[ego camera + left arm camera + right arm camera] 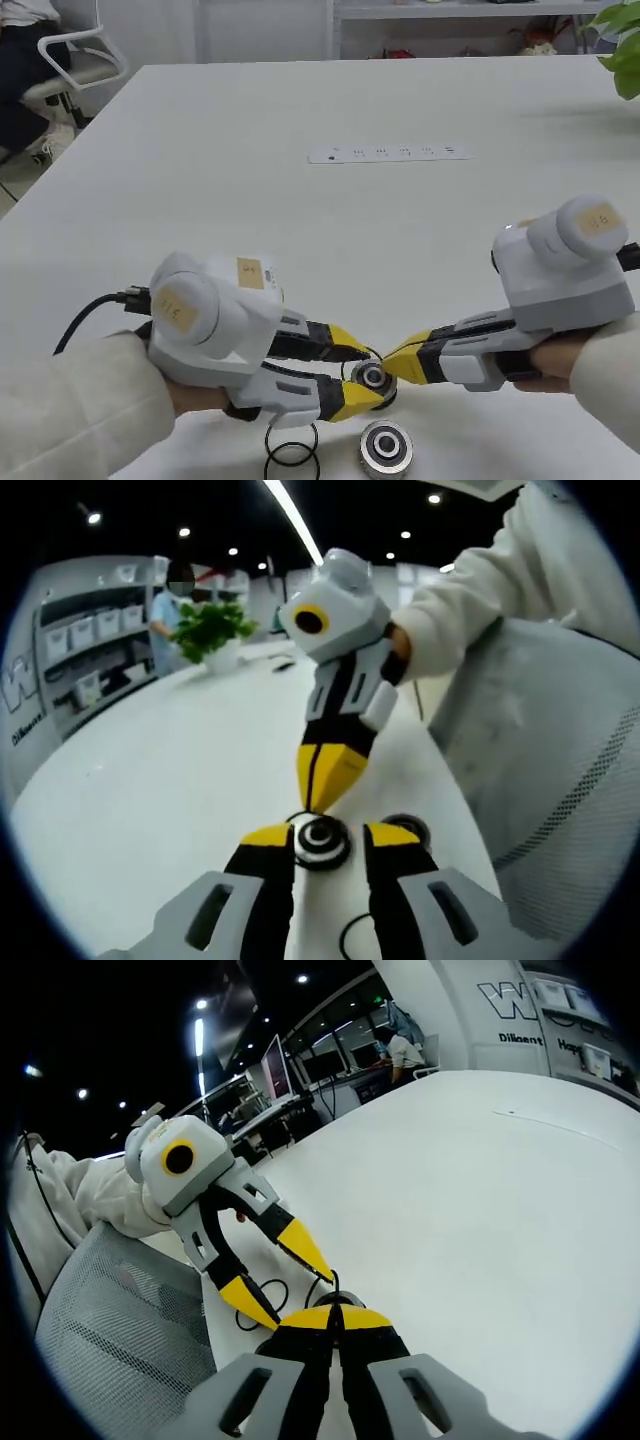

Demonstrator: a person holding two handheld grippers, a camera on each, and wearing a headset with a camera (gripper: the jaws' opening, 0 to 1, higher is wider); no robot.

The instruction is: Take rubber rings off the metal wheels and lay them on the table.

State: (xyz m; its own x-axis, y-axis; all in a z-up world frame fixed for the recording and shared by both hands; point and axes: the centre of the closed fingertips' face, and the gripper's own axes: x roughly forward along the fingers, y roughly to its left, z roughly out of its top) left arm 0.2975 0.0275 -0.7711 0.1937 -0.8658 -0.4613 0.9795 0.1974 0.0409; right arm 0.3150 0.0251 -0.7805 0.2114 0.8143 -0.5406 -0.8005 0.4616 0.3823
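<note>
At table's [300, 220] near edge: left tool [330, 836] clamps metal wheel [373, 377]; right tool [338, 1318] narrow at its rim, hold unclear.

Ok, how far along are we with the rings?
Done: two loose rubber rings lie on the table. In hand: the left gripper clamps a wheel while the right gripper, jaws closed, works at its rim, apparently pulling the ring. Left: a second wheel sits on the table, seemingly with dark rubber on it.
</note>
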